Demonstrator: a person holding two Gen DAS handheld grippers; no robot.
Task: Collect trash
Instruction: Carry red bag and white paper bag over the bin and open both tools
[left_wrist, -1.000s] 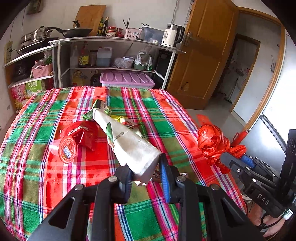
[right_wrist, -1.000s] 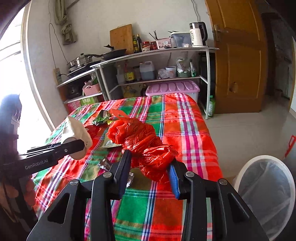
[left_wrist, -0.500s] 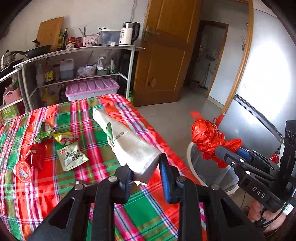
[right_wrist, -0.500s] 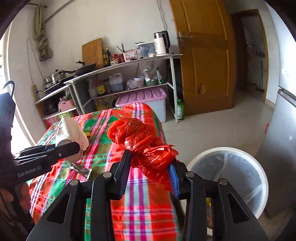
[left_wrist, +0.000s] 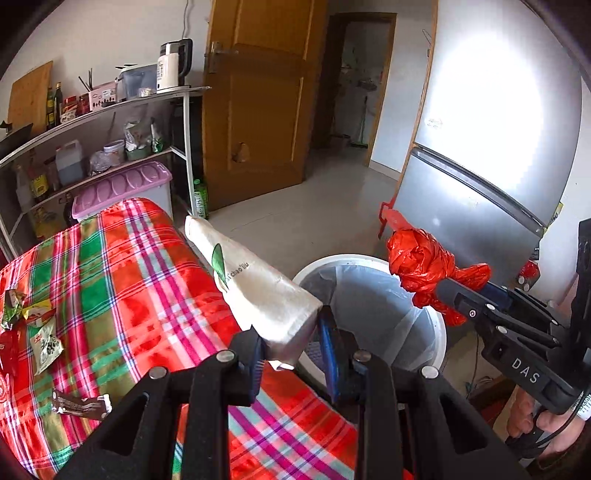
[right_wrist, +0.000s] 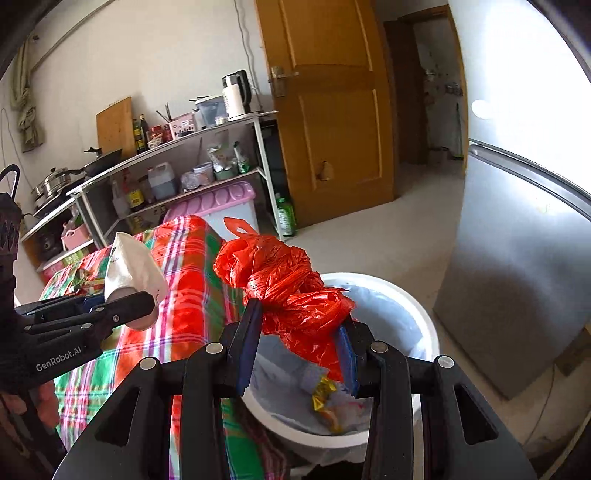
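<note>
My left gripper (left_wrist: 290, 334) is shut on a long white paper bag (left_wrist: 251, 284) with a green leaf print, held over the table's right edge beside the bin; it also shows in the right wrist view (right_wrist: 131, 271). My right gripper (right_wrist: 299, 336) is shut on a crumpled red plastic bag (right_wrist: 291, 284), held above the white bin (right_wrist: 406, 295), which has a clear liner and wrappers inside. From the left wrist view the red bag (left_wrist: 428, 266) hangs over the bin's (left_wrist: 369, 260) far rim.
Several snack wrappers (left_wrist: 44, 339) lie on the red and green plaid tablecloth (left_wrist: 129, 280). A silver fridge (right_wrist: 517, 280) stands right of the bin. A kitchen shelf (left_wrist: 110, 147), a pink-lidded box (left_wrist: 122, 188) and a wooden door (left_wrist: 258, 107) are behind.
Both grippers have swung right, away from the table and toward the bin, each keeping its load. The red bag now hangs over the bin opening.
</note>
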